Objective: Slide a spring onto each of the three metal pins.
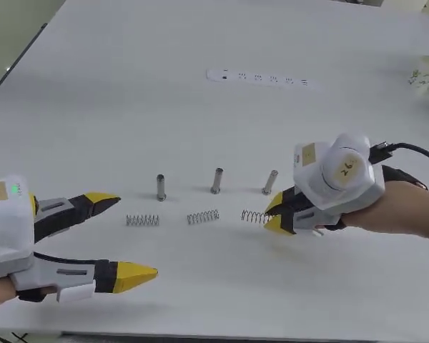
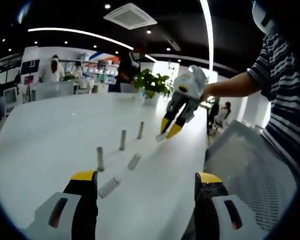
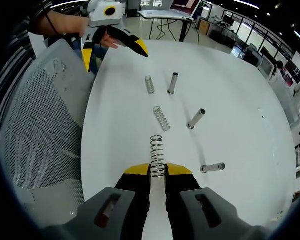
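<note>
Three metal pins (image 1: 161, 187) (image 1: 217, 181) (image 1: 270, 182) stand upright in a row on the white table (image 1: 200, 121). Two springs (image 1: 142, 220) (image 1: 202, 216) lie loose in front of the left and middle pins. My right gripper (image 1: 275, 214) is shut on the near end of the third spring (image 1: 253, 216), which lies low at the table; in the right gripper view that spring (image 3: 157, 150) sticks forward from between the jaws. At the lower left my left gripper (image 1: 129, 236) is open and empty, short of the left spring (image 2: 108, 186).
A white power strip (image 1: 257, 77) lies on the far side of the table. A grey mesh chair (image 3: 40, 125) stands along the table's near edge. A small pale object (image 1: 422, 77) sits at the far right.
</note>
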Demonstrator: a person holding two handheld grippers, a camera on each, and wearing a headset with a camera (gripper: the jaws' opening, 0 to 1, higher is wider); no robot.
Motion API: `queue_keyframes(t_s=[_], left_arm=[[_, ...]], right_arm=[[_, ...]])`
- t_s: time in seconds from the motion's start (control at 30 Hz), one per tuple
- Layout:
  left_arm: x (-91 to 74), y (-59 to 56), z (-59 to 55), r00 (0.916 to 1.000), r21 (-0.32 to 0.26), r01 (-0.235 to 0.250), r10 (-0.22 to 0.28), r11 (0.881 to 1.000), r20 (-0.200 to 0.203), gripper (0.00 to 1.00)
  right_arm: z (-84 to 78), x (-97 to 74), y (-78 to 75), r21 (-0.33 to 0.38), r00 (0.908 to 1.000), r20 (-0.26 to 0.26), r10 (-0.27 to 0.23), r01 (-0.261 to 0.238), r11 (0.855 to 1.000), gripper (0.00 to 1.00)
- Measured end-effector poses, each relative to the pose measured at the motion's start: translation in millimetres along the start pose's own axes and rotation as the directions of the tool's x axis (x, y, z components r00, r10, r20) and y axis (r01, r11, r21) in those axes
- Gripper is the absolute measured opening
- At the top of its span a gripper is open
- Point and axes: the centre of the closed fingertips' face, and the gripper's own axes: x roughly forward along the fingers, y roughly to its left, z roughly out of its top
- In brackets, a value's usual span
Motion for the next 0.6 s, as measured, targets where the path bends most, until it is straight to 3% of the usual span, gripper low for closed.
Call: queue_keyframes(t_s=[0.23,0.4,0.6], left_arm=[[16.2,-6.9,6.8,0.9989,0.025,0.047,-0.047,0.999,-0.003,0.68],[35.0,-18.2,13.1,0.9926,0.053,0.121,-0.121,0.991,-0.011,0.54],[51.3,-24.0,15.6,0.9865,0.058,0.164,-0.163,0.985,-0.011,0.50]], right_arm=[[7.4,0.2,6.2,-0.020,1.0000,-0.002,0.006,-0.006,1.000,0.08],[11.7,0.0,10.8,-0.027,0.9999,0.012,0.007,-0.007,1.000,0.08],[16.5,-1.8,14.9,-0.039,0.9998,0.021,0.007,-0.006,0.999,0.08]])
